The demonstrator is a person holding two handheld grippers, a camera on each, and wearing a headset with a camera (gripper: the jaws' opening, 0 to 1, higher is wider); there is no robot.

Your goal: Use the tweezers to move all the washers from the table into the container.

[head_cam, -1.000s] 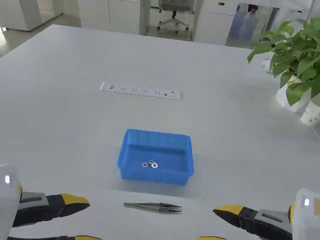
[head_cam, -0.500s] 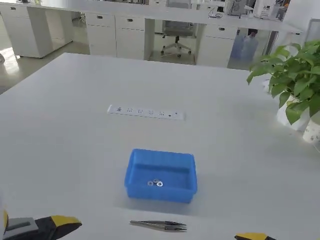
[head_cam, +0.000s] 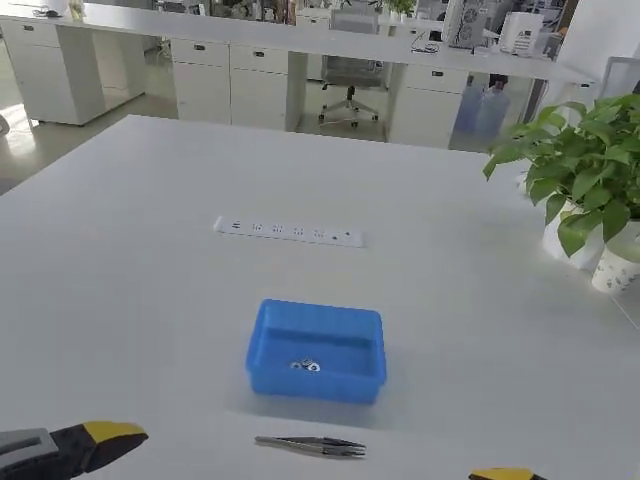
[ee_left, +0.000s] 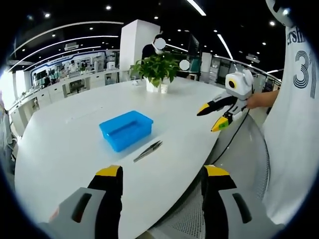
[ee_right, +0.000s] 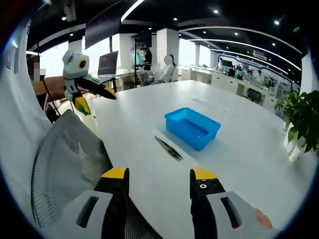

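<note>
left gripper (ee_left: 162, 172) and right gripper (ee_right: 159, 174) gape empty; slim metal tweezers (head_cam: 310, 446) lie near boxy blue container (head_cam: 316, 386).

left gripper (ee_left: 162, 173): jaws wide apart, empty, at tabletop (ee_left: 70, 149) near edge. tweezers (ee_left: 147, 150) lie just beside blue container (ee_left: 125, 130); right gripper (ee_left: 206, 122) beyond the edge.

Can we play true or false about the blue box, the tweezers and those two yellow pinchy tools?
1. The tweezers lie on the table near the blue container. True.
2. The container is empty. False: washers lie inside it.
3. The left tool and the right tool are both open. True.
4. The right tool holds the tweezers. False: it holds nothing.
</note>
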